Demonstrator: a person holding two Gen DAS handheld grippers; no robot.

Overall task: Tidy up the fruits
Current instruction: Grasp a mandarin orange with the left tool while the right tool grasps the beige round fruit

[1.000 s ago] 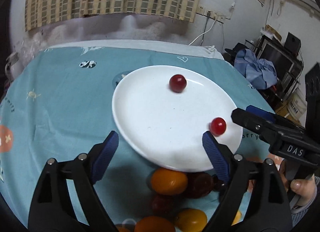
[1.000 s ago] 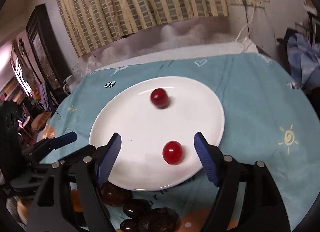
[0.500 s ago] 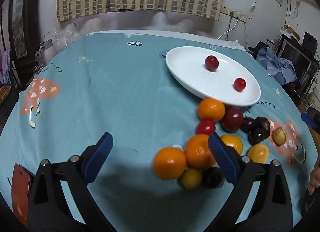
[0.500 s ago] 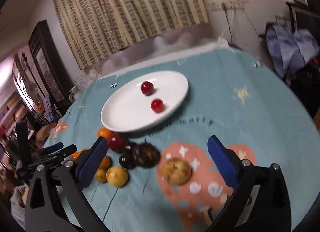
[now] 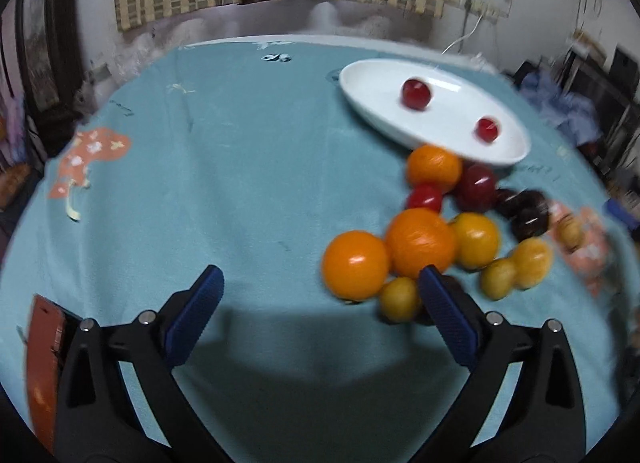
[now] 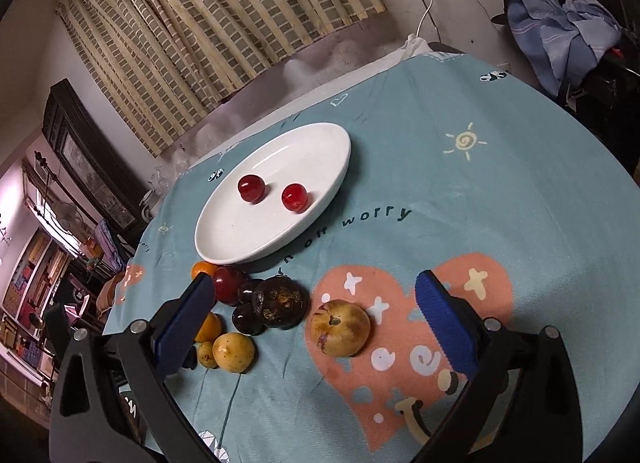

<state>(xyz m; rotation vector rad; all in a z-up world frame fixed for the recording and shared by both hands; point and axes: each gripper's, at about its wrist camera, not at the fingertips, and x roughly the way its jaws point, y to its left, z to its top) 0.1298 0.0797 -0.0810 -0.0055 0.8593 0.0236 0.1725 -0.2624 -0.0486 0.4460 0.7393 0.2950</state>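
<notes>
Now the teal worktop (image 6: pixel 500 191) carries a white plate (image 6: pixel 224 241) with two red fruits; loose fruit heaps beside it. Both tongs have just opened, empty: right tongs (image 6: pixel 310 313) frame the brown fruit (image 6: pixel 338 328), nearest; left tongs (image 5: pixel 320 305) sit left of the oranges (image 5: pixel 356 265).

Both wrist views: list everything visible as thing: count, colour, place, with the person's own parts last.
plate: one, white, on the tablecloth beyond the fruit pile.
small red fruits: two, red, on the plate.
loose fruit pile: several, orange, yellow, red and dark, on the cloth before the plate.
brownish fruit: one, yellow-brown, on the pink heart print.
tablecloth: one, teal, printed.
curtain: one, beige checked, behind.
left gripper: black, blue pads, open, empty.
right gripper: same, open, empty.
</notes>
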